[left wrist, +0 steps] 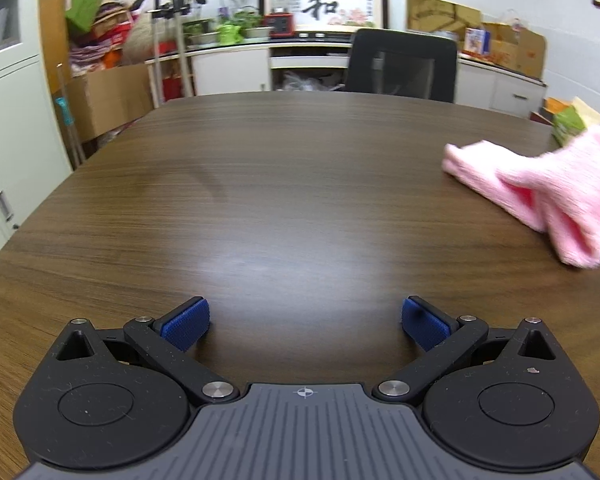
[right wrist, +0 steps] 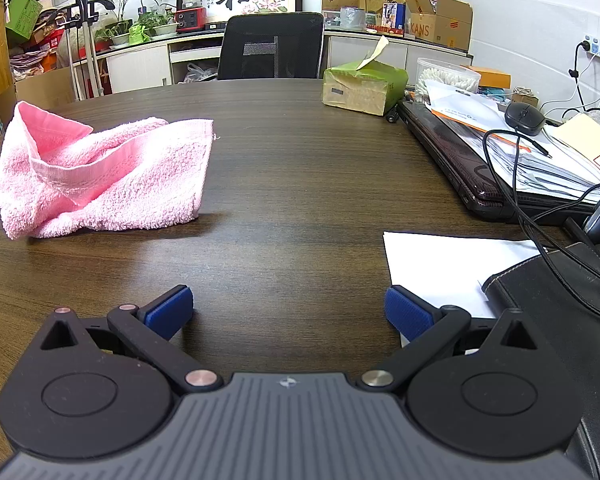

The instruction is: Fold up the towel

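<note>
A pink towel point(right wrist: 100, 176) lies crumpled in a loose heap on the dark wooden table point(right wrist: 300, 152), one corner sticking up at its far left. In the left wrist view the same towel point(left wrist: 548, 196) sits at the right edge. My left gripper point(left wrist: 305, 322) is open above bare table, well left of the towel, its blue pads point(left wrist: 185, 326) wide apart. My right gripper point(right wrist: 288, 312) is also open and holds nothing; the towel lies ahead of it and to the left.
A white sheet point(right wrist: 452, 268), a black pad point(right wrist: 560, 320), cables, a laptop point(right wrist: 460, 160) under papers, a mouse point(right wrist: 525, 118) and a green tissue pack point(right wrist: 364, 88) crowd the table's right side. A black chair point(right wrist: 272, 46) stands at the far edge.
</note>
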A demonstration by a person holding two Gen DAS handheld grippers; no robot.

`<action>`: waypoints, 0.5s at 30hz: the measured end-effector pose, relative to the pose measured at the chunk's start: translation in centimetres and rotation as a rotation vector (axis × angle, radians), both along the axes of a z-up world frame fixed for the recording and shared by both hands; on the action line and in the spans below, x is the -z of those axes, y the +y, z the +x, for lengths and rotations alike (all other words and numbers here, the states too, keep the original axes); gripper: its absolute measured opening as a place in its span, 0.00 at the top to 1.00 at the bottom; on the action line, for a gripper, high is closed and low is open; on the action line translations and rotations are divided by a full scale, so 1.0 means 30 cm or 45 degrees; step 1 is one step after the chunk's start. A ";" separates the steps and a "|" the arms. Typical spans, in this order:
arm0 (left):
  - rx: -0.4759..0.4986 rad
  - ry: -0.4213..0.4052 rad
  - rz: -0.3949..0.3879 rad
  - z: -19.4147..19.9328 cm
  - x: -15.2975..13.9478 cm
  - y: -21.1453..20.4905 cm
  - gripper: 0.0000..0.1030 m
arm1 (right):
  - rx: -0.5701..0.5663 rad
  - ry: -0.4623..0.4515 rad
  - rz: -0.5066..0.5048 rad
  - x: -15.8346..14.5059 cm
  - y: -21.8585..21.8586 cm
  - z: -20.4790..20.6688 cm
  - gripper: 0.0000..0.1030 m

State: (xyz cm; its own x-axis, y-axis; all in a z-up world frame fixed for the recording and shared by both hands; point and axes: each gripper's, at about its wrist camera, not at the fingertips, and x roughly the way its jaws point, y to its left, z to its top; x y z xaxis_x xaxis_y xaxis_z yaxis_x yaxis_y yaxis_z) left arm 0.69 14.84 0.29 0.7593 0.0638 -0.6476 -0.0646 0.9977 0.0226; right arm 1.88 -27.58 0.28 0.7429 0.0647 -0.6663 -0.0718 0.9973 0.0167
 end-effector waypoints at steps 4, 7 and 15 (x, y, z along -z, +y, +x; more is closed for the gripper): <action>0.029 0.000 0.000 -0.017 0.003 -0.078 0.00 | 0.000 0.000 0.000 0.000 0.000 0.000 0.00; 0.040 0.001 -0.001 -0.029 0.007 -0.126 0.00 | 0.000 0.000 0.000 0.000 0.000 0.000 0.00; 0.030 0.002 -0.002 -0.039 0.008 -0.208 0.00 | 0.000 0.000 0.000 0.000 0.000 0.000 0.00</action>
